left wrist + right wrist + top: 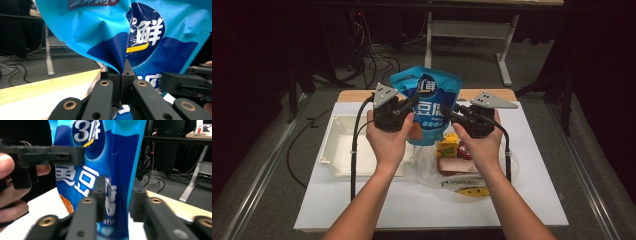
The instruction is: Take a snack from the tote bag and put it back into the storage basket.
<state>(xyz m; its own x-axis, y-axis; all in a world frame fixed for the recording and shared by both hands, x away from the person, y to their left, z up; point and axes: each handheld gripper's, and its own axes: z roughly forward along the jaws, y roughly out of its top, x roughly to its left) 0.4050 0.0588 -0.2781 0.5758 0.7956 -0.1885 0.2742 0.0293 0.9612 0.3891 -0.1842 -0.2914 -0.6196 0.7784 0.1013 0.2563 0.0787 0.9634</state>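
I am holding a blue snack bag upright in the air above the far middle of the white table, between my two grippers. My left gripper, at nine o'clock of the bag, is clenching a fold of the bag's film; in the left gripper view the left gripper has its jaws pressed flat together with the bag puckering out above them. My right gripper, at three o'clock of the bag, is reaching its jaws to the bag's other edge. In the right gripper view the right gripper is standing parted, the jaws set either side of the bag's edge with daylight at the right-hand jaw, so the film is released there. A white tray is lying at seven o'clock of the bag, and a clear plastic bag of groceries at five o'clock, both on the table.
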